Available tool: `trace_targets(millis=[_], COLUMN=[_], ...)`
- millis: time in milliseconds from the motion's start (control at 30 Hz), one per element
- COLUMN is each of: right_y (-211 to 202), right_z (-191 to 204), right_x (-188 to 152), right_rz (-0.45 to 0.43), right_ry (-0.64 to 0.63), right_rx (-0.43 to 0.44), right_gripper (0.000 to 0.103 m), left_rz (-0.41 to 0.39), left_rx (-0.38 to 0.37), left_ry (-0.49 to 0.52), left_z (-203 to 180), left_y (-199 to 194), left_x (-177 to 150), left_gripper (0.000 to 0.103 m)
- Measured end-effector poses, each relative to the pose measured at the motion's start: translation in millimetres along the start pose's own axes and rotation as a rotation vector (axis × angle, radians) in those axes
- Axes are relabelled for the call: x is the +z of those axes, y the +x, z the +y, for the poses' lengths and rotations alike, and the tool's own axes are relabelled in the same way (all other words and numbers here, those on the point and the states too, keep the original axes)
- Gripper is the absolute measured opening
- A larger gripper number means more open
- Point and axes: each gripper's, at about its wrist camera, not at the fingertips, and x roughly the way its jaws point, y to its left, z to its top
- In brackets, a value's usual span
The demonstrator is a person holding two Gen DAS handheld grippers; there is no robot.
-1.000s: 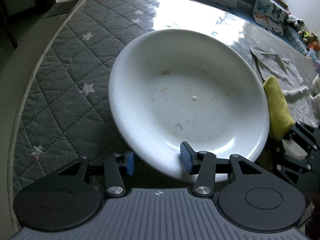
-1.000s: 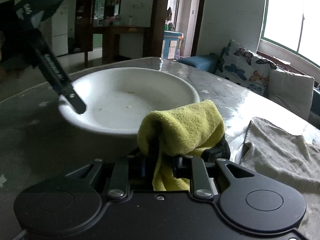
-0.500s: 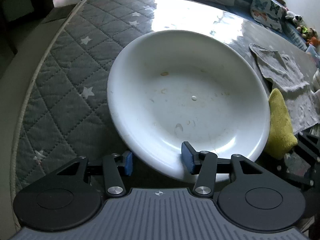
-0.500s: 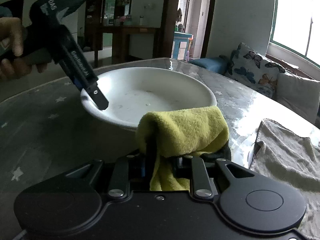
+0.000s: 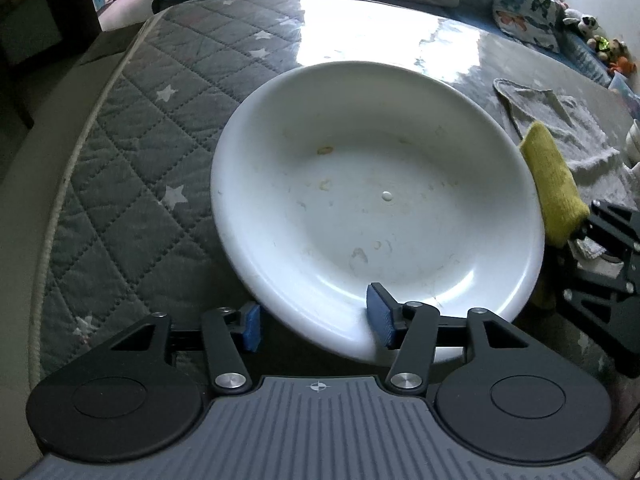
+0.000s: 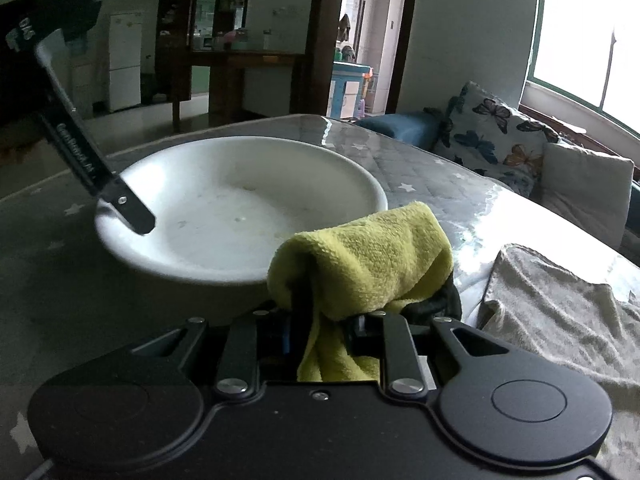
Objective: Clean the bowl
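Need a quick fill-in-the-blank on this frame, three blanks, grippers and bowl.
1. The right gripper is shut on a folded ____ terry cloth.
2. The left gripper straddles the rim of the wide white ____.
3. A crumpled grey towel lies on the quilted star-print ____, right of the cloth.

Missing words: yellow; bowl; table cover

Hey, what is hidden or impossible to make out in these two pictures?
- Right tongs, right wrist view: fingertips buried in the yellow cloth.
- Bowl underside and left tongs' outer pad contact, left wrist view: hidden by the rim.
- Grey towel: cut off by the frame edge.
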Motion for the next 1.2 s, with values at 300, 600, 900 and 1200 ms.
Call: trace_targets(millis=[300, 600, 900, 1200], right_y=[14.1, 18.8, 7.4, -9.3], right_z=[-15.8, -25.9, -13.8, 1.6], right_x=[6.1, 5.5, -2.2, -5.2], right_rz=[0.0, -0.002, -0.001, 0.001], right_ry=[-0.003, -0.014, -0.001, -0.004], right_rx=[0.008, 0.031, 0.025, 0.034], right_gripper=[0.025, 0.025, 0.025, 0.025], left_rz=[-0.008, -0.017, -0.02, -0.037], left_rx=[0.014, 0.032, 0.038, 0.064], left_ry=[0.006, 0.033, 0.037, 0.048], left_z=[-3.0, -5.2, -5.4, -10.7], left_y=[-1.1, -1.1, -0.4, -1.5], left_x=[-1.8, -2.5, -2.5, -6.0], left_gripper=[0.056, 0.058, 0.059, 0.059])
